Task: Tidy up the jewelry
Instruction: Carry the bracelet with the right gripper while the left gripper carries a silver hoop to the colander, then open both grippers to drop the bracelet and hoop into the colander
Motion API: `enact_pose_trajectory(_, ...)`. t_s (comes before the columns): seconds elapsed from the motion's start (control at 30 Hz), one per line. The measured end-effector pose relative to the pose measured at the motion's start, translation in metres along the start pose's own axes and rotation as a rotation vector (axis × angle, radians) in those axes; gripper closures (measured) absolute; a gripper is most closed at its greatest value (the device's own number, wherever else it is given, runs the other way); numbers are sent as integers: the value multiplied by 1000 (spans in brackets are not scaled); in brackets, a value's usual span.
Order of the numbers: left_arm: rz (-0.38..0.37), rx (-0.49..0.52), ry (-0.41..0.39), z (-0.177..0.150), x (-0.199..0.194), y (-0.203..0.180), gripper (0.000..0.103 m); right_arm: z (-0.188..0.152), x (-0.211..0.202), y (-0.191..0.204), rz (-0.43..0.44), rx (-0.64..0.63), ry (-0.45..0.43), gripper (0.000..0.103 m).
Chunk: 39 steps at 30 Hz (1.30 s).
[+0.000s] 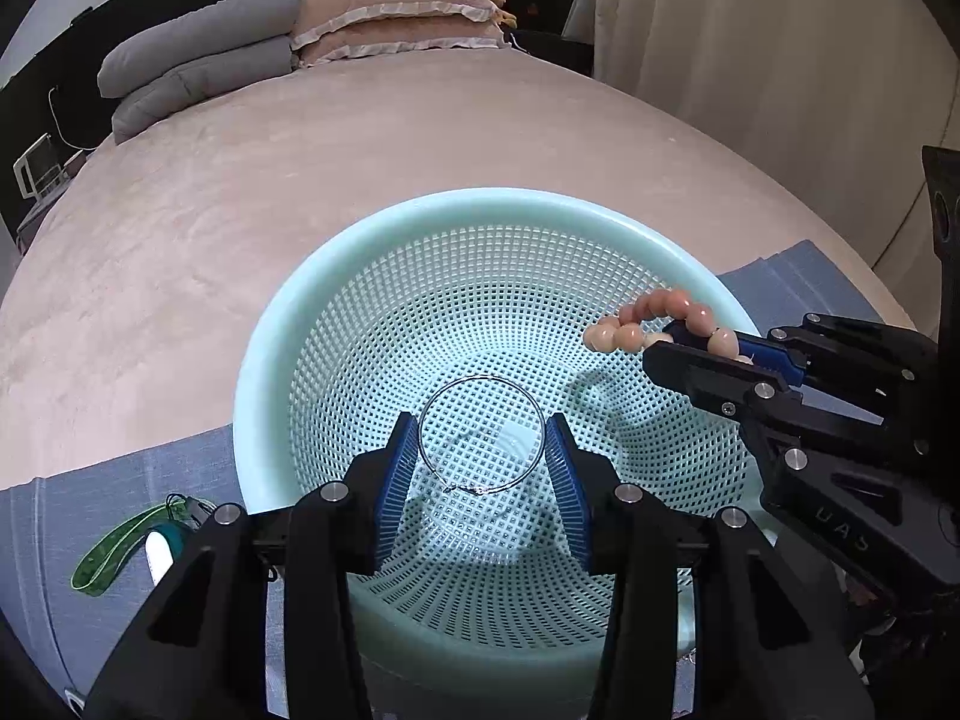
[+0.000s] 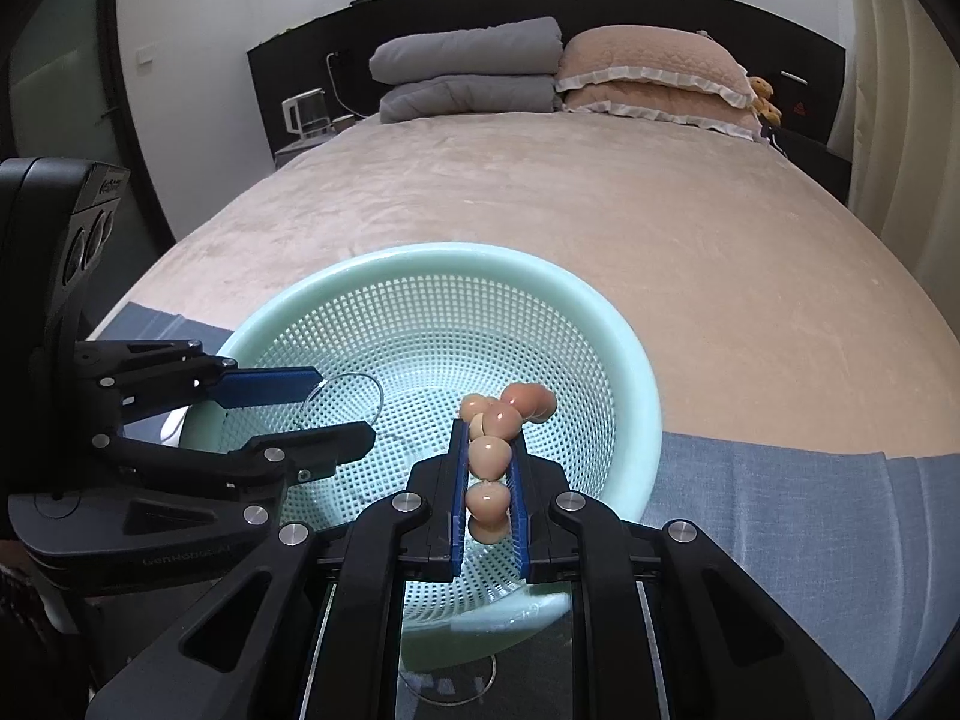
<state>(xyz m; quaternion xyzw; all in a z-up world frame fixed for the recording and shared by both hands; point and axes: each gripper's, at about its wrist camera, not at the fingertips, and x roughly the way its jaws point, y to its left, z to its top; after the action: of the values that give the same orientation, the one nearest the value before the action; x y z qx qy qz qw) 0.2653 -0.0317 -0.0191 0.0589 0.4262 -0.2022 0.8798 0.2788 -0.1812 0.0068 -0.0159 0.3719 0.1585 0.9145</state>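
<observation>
A mint-green mesh basket point(image 1: 492, 197) point(image 2: 480, 255) sits on the bed's near end. My left gripper point(image 1: 482, 426) point(image 2: 345, 405) hovers over its bowl, its blue pads shut on a thin silver wire bangle point(image 1: 480, 377) point(image 2: 377, 396) held across them. My right gripper point(image 2: 489, 429) point(image 1: 663, 341) reaches in over the right rim. It is shut on a bracelet of large pink beads point(image 2: 489, 456) point(image 1: 660, 306), whose loose end curls up past the fingertips. No jewelry shows on the basket's floor.
The basket rests on a blue-grey cloth point(image 2: 780, 510) laid over a pink blanket point(image 1: 300, 180). A green strap point(image 1: 114, 558) and a small white item point(image 1: 157, 555) lie left of the basket. Folded grey quilts point(image 2: 468, 69) and pink pillows point(image 2: 654, 75) are at the headboard.
</observation>
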Motion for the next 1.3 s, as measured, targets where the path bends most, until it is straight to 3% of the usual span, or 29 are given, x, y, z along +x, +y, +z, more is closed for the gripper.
enact_pose_trajectory(0.2, 11, -10, -19, 3, -11, 4, 57, 2, -6, -1, -8, 13, -19, 89)
enact_pose_trajectory(0.33, 19, -16, -29, 3, -20, 5, 40, 3, -15, -5, 3, 46, -33, 83)
enact_pose_trajectory(0.4, 24, -18, -31, 2, -24, 4, 34, 2, -21, -8, -7, 51, -47, 71)
enact_pose_trajectory(0.53, 25, -13, -25, 1, -30, 1, 32, 2, -33, -11, -11, 62, -63, 59)
enact_pose_trajectory(0.7, 22, -17, -33, -5, -44, 1, 18, 0, -48, -12, -44, 68, -89, 30)
enact_pose_trajectory(0.8, 33, -20, -31, -8, -51, 0, 15, -1, -56, -14, -50, 90, -98, 19)
enact_pose_trajectory(1.0, 62, -6, -29, -17, -64, -2, 7, -8, -65, -19, -67, 123, -80, 18)
enact_pose_trajectory(1.3, 79, 22, -12, -39, -70, -6, 6, -27, -71, -26, -97, 116, -59, 18)
